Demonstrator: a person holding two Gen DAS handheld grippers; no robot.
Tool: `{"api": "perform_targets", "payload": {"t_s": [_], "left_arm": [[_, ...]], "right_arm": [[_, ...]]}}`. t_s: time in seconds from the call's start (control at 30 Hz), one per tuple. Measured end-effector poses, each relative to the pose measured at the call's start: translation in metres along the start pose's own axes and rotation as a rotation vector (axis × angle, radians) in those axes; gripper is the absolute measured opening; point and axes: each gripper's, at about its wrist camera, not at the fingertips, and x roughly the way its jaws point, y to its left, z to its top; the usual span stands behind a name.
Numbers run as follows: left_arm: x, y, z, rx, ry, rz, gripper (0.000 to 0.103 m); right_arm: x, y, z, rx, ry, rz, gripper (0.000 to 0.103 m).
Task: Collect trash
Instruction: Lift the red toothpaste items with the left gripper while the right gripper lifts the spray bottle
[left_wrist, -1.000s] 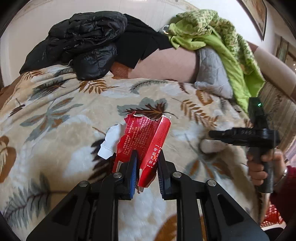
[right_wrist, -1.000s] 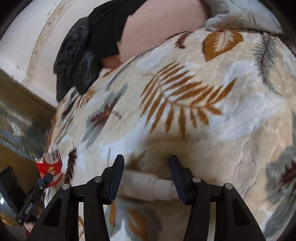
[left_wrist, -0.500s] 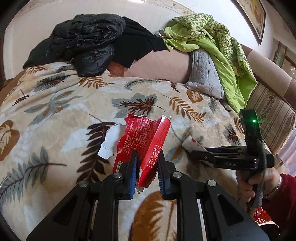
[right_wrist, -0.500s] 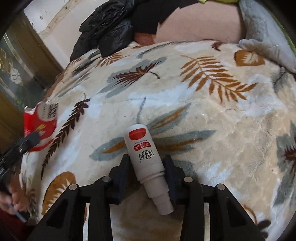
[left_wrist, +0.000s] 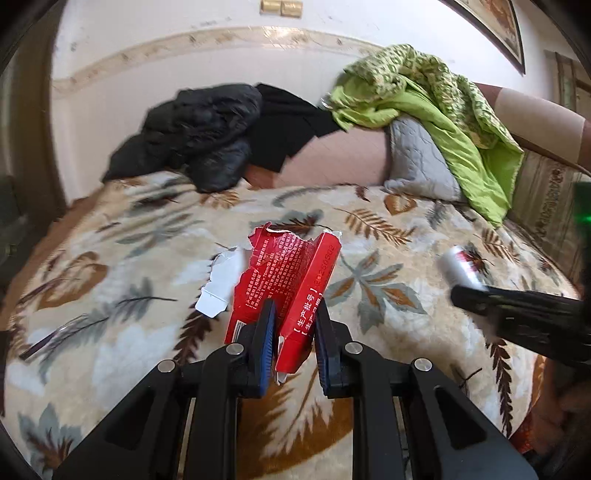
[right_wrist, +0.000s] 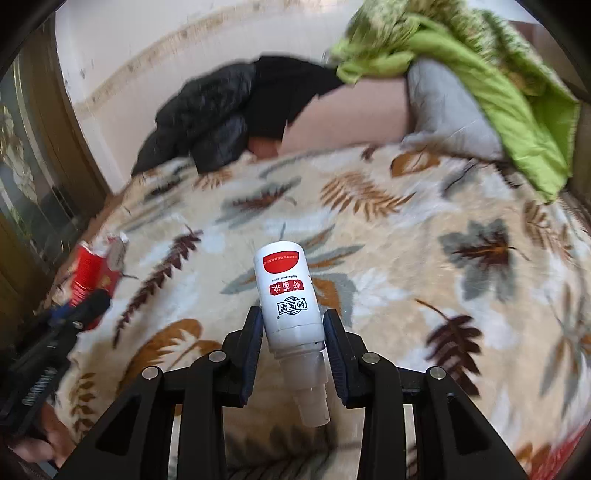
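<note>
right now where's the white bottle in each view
Left wrist view: the white bottle is at the right edge, blurred, held in the right gripper.
Right wrist view: bottle at centre, clamped between the fingers, cap end toward the camera.
Shared landmark: the black jacket at the bed's far end.

Reds and whites I hold over a leaf-print bed

My left tool (left_wrist: 291, 332) has blue pads on a torn red carton (left_wrist: 291, 280) with white print; my right tool (right_wrist: 293, 341) has a white plastic bottle (right_wrist: 286, 295) with a red label; the cream blanket (left_wrist: 110, 258) shows brown and grey leaves, under a black jacket (left_wrist: 199, 133) and a lime-green quilt (left_wrist: 443, 122).
</note>
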Motion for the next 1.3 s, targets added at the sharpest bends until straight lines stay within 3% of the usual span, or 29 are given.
{"api": "perform_targets", "payload": {"t_s": [0.13,0.4,0.73,1.3], "left_arm": [[-0.016,-0.008,-0.01,-0.001,-0.015,0.06,0.019],[-0.027,-0.024,-0.024,0.086,-0.049,0.128,0.019],[-0.027,-0.013,-0.025,0.056,-0.043,0.133,0.019],[-0.022,-0.015,-0.024,0.061,-0.035,0.133,0.019]], "right_arm": [[-0.035,0.01,-0.02,-0.008,-0.065,-0.013,0.036],[-0.051,0.013,-0.039,-0.011,-0.089,-0.021,0.036],[-0.056,0.008,-0.036,-0.014,-0.132,-0.065,0.036],[-0.053,0.017,-0.034,-0.031,-0.136,-0.037,0.036]]}}
